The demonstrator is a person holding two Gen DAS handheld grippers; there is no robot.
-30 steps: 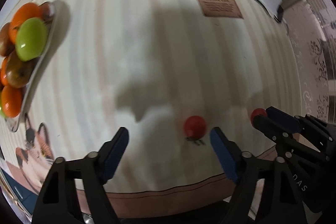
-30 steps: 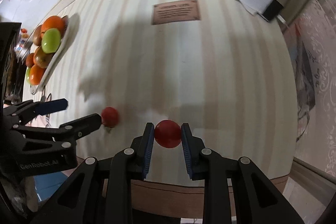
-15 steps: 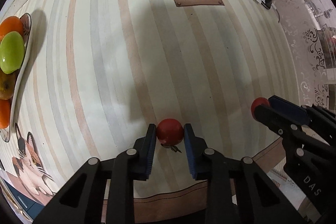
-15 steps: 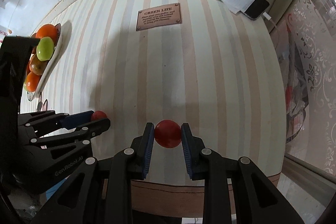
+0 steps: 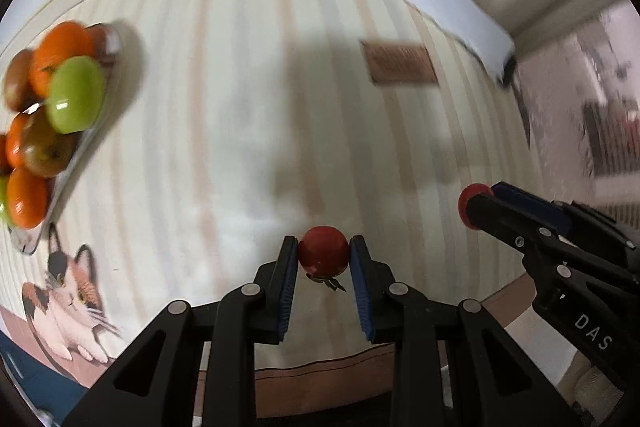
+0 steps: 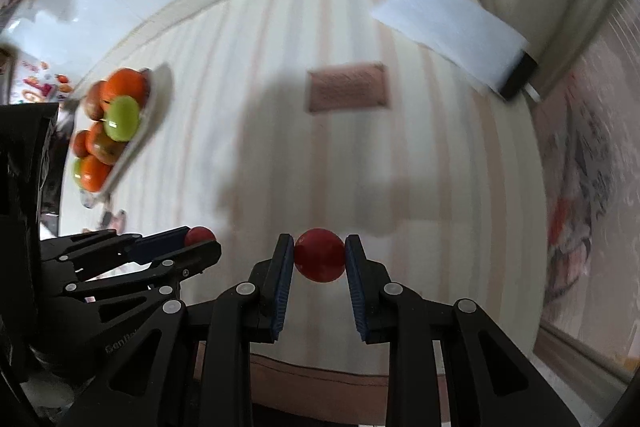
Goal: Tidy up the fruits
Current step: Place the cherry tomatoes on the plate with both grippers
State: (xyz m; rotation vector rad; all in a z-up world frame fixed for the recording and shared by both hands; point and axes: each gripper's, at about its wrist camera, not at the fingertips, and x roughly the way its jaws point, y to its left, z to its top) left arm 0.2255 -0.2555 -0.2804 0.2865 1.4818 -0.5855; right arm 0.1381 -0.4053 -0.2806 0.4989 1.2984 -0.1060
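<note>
left wrist view: left gripper point(image 5: 324, 253) clamps a red tomato point(image 5: 323, 255) at lower centre, stem down; fruit plate point(image 5: 86, 143) at upper left; the right gripper point(image 5: 478, 207) with a second tomato point(image 5: 471, 191) at right

right wrist view: right gripper point(image 6: 319, 254) pinches its tomato point(image 6: 320, 254) at lower centre; left gripper point(image 6: 202, 241) at lower left, plate point(image 6: 142, 131) beyond. risk, judged: the heaped plate may shed fruit when tomatoes are added, or a hard squeeze may bruise them
</note>
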